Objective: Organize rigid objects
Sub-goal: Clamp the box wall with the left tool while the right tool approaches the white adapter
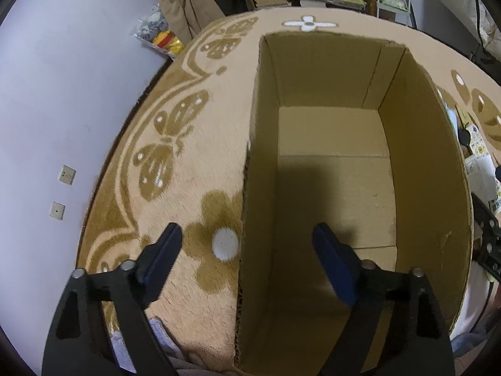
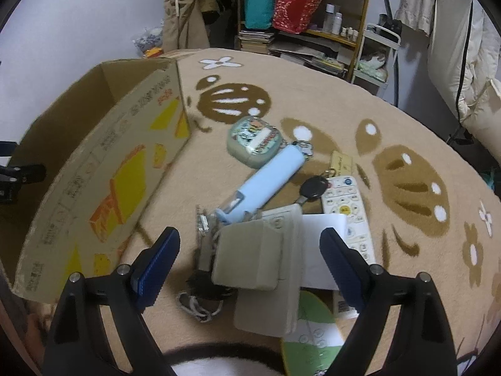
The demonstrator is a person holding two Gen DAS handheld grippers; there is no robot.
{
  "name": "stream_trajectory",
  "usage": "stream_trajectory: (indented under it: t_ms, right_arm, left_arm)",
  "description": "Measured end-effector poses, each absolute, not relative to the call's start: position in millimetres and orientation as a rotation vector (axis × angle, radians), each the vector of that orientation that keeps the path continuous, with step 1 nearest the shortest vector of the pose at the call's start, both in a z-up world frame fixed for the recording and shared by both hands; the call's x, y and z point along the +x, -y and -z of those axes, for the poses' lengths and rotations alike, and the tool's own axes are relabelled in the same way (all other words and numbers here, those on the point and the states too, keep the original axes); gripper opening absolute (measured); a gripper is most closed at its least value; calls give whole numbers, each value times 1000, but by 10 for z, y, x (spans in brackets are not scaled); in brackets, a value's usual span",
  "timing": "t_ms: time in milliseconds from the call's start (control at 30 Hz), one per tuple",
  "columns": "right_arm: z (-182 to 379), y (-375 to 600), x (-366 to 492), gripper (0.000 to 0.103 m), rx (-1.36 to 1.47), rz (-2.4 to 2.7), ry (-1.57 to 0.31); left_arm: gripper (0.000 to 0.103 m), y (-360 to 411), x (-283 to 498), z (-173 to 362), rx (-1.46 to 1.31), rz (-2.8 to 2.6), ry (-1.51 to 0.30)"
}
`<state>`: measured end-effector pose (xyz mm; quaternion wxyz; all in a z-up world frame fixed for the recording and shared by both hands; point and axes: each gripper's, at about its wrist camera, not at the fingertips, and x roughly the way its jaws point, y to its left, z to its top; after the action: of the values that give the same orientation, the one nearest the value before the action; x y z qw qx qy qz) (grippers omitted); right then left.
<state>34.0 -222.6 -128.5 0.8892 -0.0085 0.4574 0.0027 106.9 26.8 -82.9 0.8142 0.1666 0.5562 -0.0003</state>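
Observation:
An open cardboard box (image 1: pixel 422 163) stands on the rug with nothing inside; in the right wrist view the cardboard box (image 2: pixel 103 169) shows its printed yellow side. My left gripper (image 1: pixel 247 239) is open and straddles the box's left wall, one finger over the rug, one over the interior. My right gripper (image 2: pixel 249 244) is open above a pile on the rug: a beige case (image 2: pixel 247 257) on a longer beige case (image 2: pixel 272 300), a light blue tube (image 2: pixel 269 178), a round green case (image 2: pixel 255 141), a black key fob (image 2: pixel 314 188), a white remote (image 2: pixel 349 210).
The beige rug (image 1: pixel 188 163) with brown butterflies and flowers covers the floor. A white wall rises on the left. A shelf (image 2: pixel 300 12) with books, bags and bottles stands behind. A white paper (image 2: pixel 319 250) and a green sheet (image 2: pixel 310 338) lie under the pile, a cord (image 2: pixel 197 307) beside it.

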Motion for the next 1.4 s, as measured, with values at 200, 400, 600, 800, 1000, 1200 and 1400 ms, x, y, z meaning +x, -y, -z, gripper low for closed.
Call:
stream_trajectory:
  t_ms: [200,400,600,800,1000,1200,1400]
  right_arm:
    - [1391,2276,399,86,-25,14,-987]
    - [1486,2243,427,68,-52,6,-1017]
    - [1510,2197,422,68,-78,11,-1016]
    - [1522,2171,412,68,-97,19,-1021]
    - [1524,2149,408,68,-118,28,-1020]
    - [1526,2136,403,68,-123,34,-1021]
    - [1550,2107,400,70,-147,43,-1028]
  left_arm:
    - [40,-327,1095,897,321,1,-1242]
    - [23,-410,1109,955,256,15,-1290]
    - [22,-418,1112,971,263,10,-1288]
    - [15,-422,1080,999,276,24,-1305]
    - [12,-398,1028,1006,305,32,-1306]
    - [13,-405,1003,1059,318,30,-1328]
    - [13,-420,1011,1051,302,26,-1329]
